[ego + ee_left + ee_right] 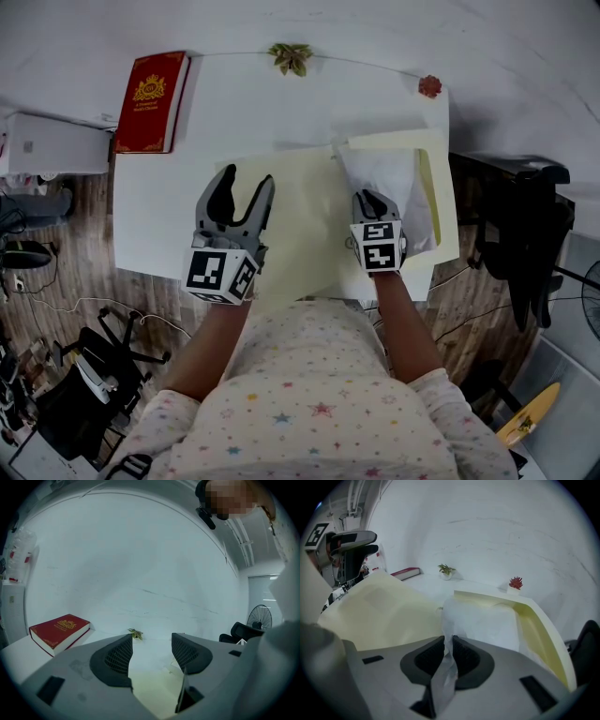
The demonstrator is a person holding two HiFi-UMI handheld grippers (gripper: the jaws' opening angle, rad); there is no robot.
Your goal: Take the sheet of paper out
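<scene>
At the far left of the white table (244, 94) lies 1 red book (150, 101), well clear of the work. The left gripper (247, 183) has its jaws apart with nothing between them, over the left flap of the cream folder (300, 225). Whether it presses on the flap cannot be told. The step would likely go best if this gripper pinned the flap flat, so the folder does not drag along.

To the right, the right gripper (372, 199) has its jaws closed on the near edge of the white sheet (389, 178). The sheet is crumpled at the pinch, and its far part lies inside the folder's right half. A slow pull toward the person, low and in line with the opening, should suit best – a sideways tug could tear the thin paper.

Counted: 2 grippers, 1 folder, 1 sheet, 1 book, and 2 small plants at the table's far edge – 1 green (292, 57), 1 red (429, 86).
</scene>
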